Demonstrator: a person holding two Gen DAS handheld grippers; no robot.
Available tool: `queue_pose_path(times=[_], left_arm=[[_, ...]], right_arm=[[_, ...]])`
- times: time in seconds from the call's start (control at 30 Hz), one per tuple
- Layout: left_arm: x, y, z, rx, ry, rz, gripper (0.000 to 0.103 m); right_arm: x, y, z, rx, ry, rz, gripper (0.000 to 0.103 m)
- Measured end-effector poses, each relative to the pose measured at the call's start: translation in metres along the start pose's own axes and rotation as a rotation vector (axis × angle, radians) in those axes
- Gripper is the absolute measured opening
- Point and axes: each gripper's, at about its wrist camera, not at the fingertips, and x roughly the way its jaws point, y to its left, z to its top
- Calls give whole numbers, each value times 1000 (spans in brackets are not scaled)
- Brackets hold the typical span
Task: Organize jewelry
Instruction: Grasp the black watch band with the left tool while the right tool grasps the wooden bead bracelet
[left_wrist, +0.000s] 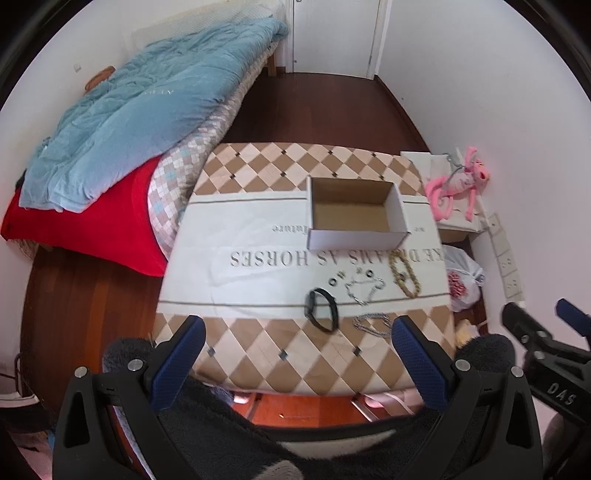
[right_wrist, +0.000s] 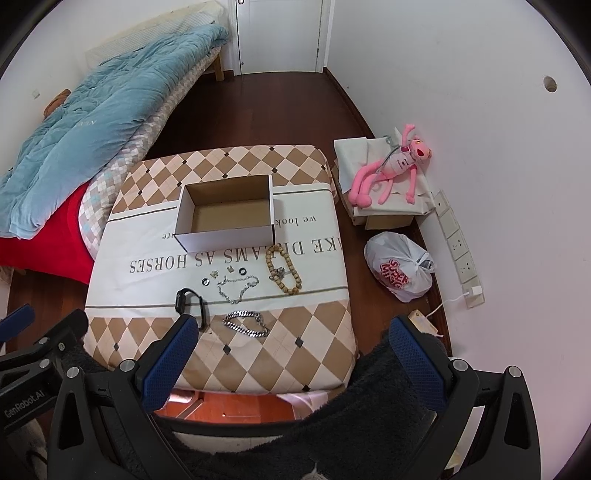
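Several pieces of jewelry lay loose on the bench (right_wrist: 325, 332), all on the near side of the open cardboard box (right_wrist: 226, 216), and none was inside it yet, so the sorting looked barely begun. Going left to right in front of the box: a black watch (right_wrist: 192, 304), two small dark rings (right_wrist: 205, 283), a thin silver chain (right_wrist: 236, 286) and a wooden bead bracelet (right_wrist: 282, 271); nearer than all of these sat a heavy silver link bracelet (right_wrist: 246, 323).

Both grippers hovered short of the near bench edge, touching nothing. The left gripper (left_wrist: 297, 363) had its fingers spread wide and empty, and the right gripper (right_wrist: 293, 363) likewise.

My reading is that a first pick comes next, most likely the watch or the link bracelet, since they lay closest; it calls for lowering over one piece, closing on it, and carrying it over the box's near wall.

To the box's left stood a bed with a blue quilt (right_wrist: 92, 110); to its right, off the bench, a pink plush toy (right_wrist: 388, 170) and a knotted plastic bag (right_wrist: 400, 267). Nothing blocked the approach, though the thin chain lay tangled close to the rings.
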Motion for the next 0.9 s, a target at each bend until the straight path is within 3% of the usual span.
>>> queue_pose_path(times=[0.1, 0.3, 0.37, 0.43, 0.53, 0.6, 0.8, 0.9], left_arm=[[21, 2, 6, 10, -16, 53, 103], [84, 7, 3, 26, 44, 104, 102], [108, 8, -2, 28, 82, 101, 102], [131, 7, -5, 29, 136, 86, 102], [167, 2, -11, 27, 229, 54, 91], [188, -1, -15, 15, 284, 30, 81], [230, -4, -25, -25, 377, -7, 78], [240, -4, -26, -38, 395, -14, 71]], right_arm=[[11, -4, 4, 1, -19, -1, 103], [72, -26, 3, 64, 57, 51, 103], [94, -29, 1, 70, 89, 45, 101], [115, -31, -1, 70, 111, 45, 89], [154, -33, -6, 72, 167, 46, 81], [172, -36, -9, 75, 192, 46, 80], [221, -39, -11, 83, 258, 65, 75], [237, -39, -7, 85, 274, 68, 73]])
